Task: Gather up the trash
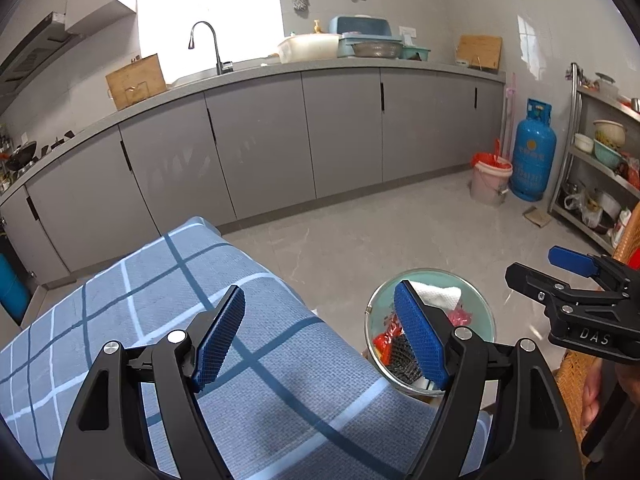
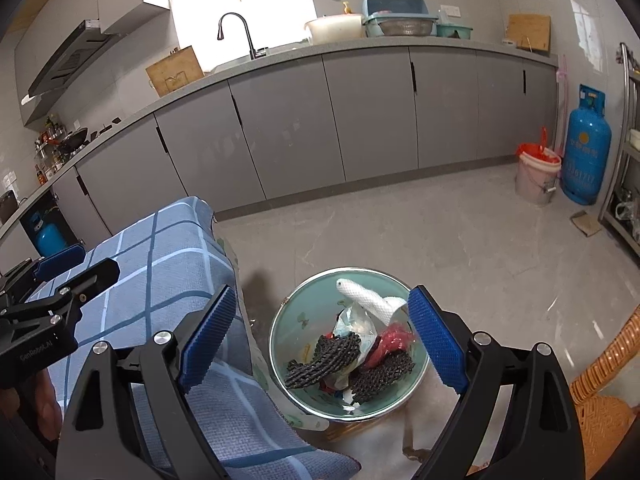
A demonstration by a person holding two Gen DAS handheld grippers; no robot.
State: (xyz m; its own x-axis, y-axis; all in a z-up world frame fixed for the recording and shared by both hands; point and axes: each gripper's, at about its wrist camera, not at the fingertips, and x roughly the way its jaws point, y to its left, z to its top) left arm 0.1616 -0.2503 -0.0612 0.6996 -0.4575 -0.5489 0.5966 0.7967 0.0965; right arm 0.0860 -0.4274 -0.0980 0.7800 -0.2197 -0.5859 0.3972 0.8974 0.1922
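Green bowl [image 2: 292, 320] on floor beside blue-clothed table, heaped with trash [image 2: 352, 348], white tissue [image 2: 370, 298] uppermost

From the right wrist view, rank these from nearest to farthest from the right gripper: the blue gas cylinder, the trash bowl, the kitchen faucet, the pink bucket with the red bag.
1. Trash bowl: just below the right gripper, on the floor beside the checked cloth.
2. Pink bucket: across the floor, to the right.
3. Blue gas cylinder: just behind the bucket, by the right wall.
4. Kitchen faucet: on the far counter, under the window.
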